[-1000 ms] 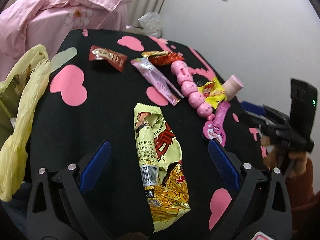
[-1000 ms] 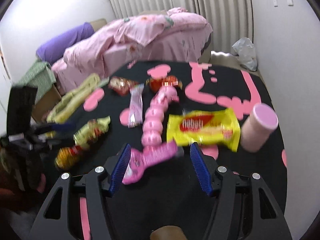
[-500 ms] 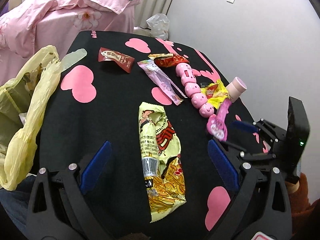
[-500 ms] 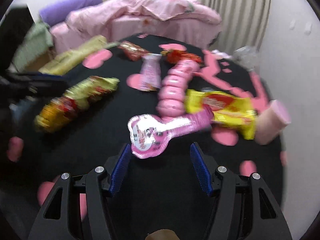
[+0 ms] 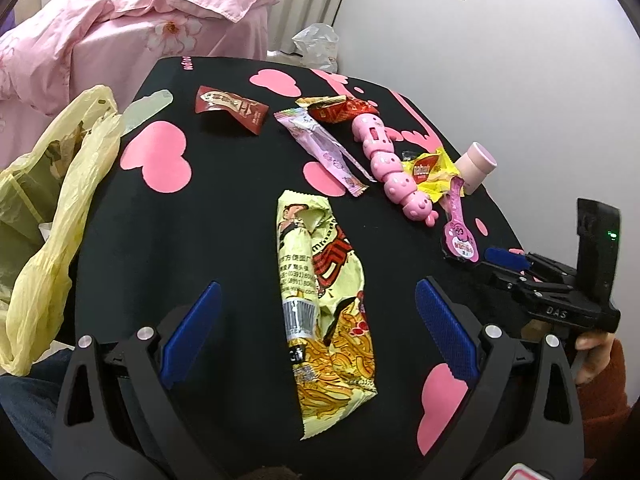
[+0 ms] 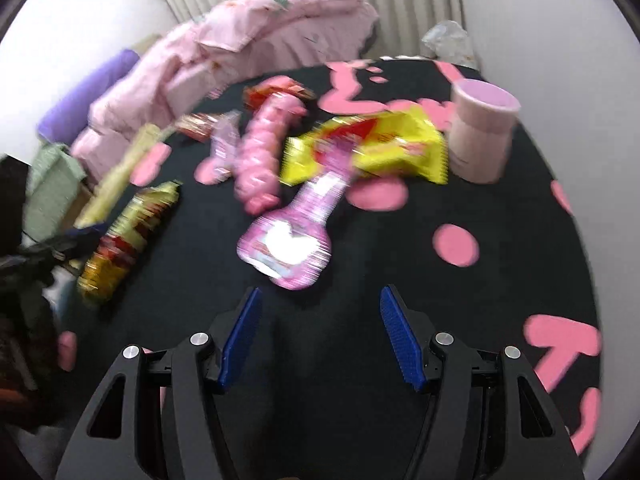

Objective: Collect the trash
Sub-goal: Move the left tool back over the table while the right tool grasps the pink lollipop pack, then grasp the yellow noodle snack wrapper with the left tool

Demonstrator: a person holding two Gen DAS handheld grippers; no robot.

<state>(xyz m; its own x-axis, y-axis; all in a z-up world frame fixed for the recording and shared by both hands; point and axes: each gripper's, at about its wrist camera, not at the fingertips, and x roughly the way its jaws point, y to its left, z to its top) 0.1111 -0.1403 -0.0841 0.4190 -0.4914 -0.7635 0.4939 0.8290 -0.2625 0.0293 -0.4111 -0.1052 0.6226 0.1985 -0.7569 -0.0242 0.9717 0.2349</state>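
Left wrist view: noodle wrapper [image 5: 324, 312], judged light and crinkly, is being straddled by wide-open left gripper [image 5: 316, 320]; mid-body pinch advised; right gripper [image 6: 320, 336] likewise agape.

In the left wrist view a noodle packet [image 5: 324, 304] lies at the frame's centre on the bench [image 5: 224, 216]. A bag [image 5: 52, 208] hangs at the left edge; a toy caterpillar [image 5: 394, 172] and cup [image 5: 476, 166] sit upper right.

The left gripper [image 5: 316, 330] hangs wide open over a yellow noodle wrapper [image 5: 324, 308] lying on the black desk [image 5: 224, 216]. A yellow plastic bag [image 5: 52, 200] hangs at the left edge; the right gripper [image 5: 508, 258] sits near a pink spoon-shaped packet [image 5: 460, 232] at right.
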